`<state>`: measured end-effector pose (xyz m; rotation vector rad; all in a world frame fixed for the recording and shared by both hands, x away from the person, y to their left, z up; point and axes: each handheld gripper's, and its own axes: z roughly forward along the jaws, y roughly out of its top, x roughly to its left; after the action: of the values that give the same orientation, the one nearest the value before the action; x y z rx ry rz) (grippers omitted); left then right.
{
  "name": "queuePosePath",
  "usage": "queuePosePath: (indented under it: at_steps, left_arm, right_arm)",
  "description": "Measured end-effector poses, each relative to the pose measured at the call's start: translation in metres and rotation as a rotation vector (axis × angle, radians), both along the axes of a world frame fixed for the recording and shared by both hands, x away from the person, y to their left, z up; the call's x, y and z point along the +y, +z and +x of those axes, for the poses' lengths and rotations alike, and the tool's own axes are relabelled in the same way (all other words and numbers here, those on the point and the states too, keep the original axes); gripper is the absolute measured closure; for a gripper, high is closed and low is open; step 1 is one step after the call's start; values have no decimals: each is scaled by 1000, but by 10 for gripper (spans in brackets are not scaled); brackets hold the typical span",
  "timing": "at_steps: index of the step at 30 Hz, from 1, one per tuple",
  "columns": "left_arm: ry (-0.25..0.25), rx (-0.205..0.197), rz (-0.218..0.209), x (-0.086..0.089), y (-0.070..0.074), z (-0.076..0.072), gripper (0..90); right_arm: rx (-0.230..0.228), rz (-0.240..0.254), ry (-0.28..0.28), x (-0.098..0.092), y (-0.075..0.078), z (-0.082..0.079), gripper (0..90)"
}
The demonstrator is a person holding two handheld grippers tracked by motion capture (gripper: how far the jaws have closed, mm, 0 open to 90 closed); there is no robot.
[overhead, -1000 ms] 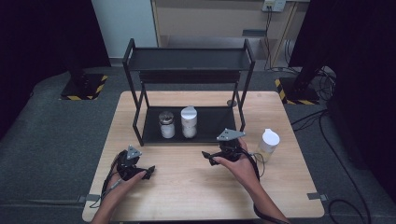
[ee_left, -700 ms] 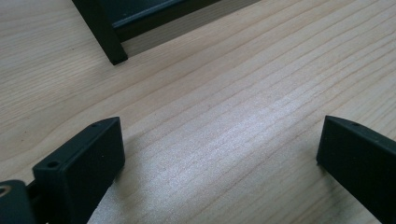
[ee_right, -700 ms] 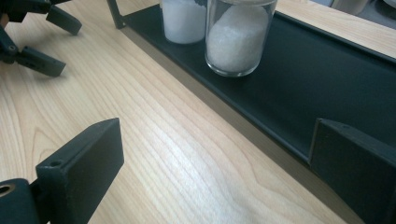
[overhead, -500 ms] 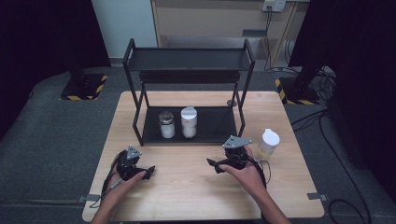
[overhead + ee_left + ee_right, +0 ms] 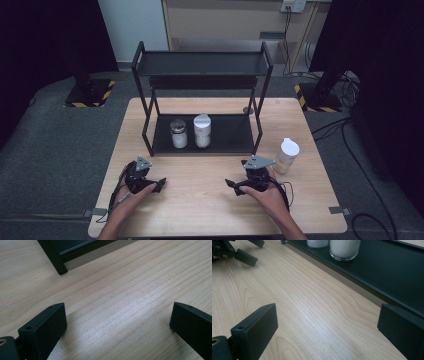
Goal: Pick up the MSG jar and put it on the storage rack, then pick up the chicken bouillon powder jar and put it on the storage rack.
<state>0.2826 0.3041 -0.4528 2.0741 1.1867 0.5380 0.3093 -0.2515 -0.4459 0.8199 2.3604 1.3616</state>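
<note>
We hold two grippers low over the near part of the wooden table (image 5: 210, 200): the left gripper (image 5: 161, 183) at the near left, the right gripper (image 5: 231, 186) at the near right, both spread wide with nothing between the jaws. We count three jars: two stand side by side on the bottom shelf of the black rack (image 5: 150, 130), a metal-lidded jar (image 5: 178, 133) and a white-lidded jar (image 5: 202, 130). One small bottle (image 5: 287, 155) stands on the table just beside the right gripper, right of the rack.
</note>
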Motion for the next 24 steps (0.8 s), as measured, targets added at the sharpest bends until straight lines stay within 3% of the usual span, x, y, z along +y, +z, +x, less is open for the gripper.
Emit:
queuePosePath:
  at_steps: [11, 18, 24]
  left_arm:
    - [5, 1, 0, -1, 0, -4, 0]
    - [4, -3, 0, -1, 0, -6, 0]
    - [8, 0, -1, -1, 0, -6, 0]
  right_arm:
    - [11, 2, 23, -1, -6, 2, 38]
    - [-3, 38, 27, -6, 8, -6, 34]
    - [-24, 31, 48, -6, 21, -10, 34]
